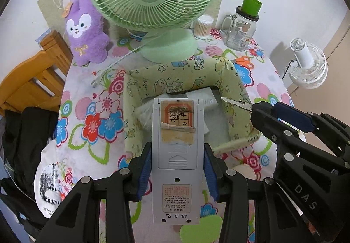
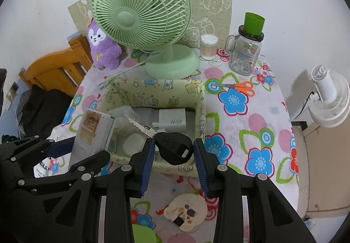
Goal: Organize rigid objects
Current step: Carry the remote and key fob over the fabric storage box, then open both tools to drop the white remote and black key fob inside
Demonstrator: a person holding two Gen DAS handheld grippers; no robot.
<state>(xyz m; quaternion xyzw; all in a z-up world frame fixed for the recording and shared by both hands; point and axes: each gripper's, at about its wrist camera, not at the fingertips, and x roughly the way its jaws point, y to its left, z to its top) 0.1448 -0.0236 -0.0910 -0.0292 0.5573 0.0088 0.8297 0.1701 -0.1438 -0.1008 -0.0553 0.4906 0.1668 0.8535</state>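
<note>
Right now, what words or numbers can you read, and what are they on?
"45W": white charger in the patterned box.
"HS": black key head between the right gripper's fingers.
"DAS": right gripper's arm, seen from the left wrist view.
"My Heart": white bag; the rest is cut off.
Remote in the left gripper: Chinese labels, too small to read.

The left gripper (image 1: 177, 168) is clamping a remote (image 1: 177, 155) between its blue pads. The right gripper (image 2: 172, 153) is pinching a key (image 2: 172, 148), both side by side.
</note>
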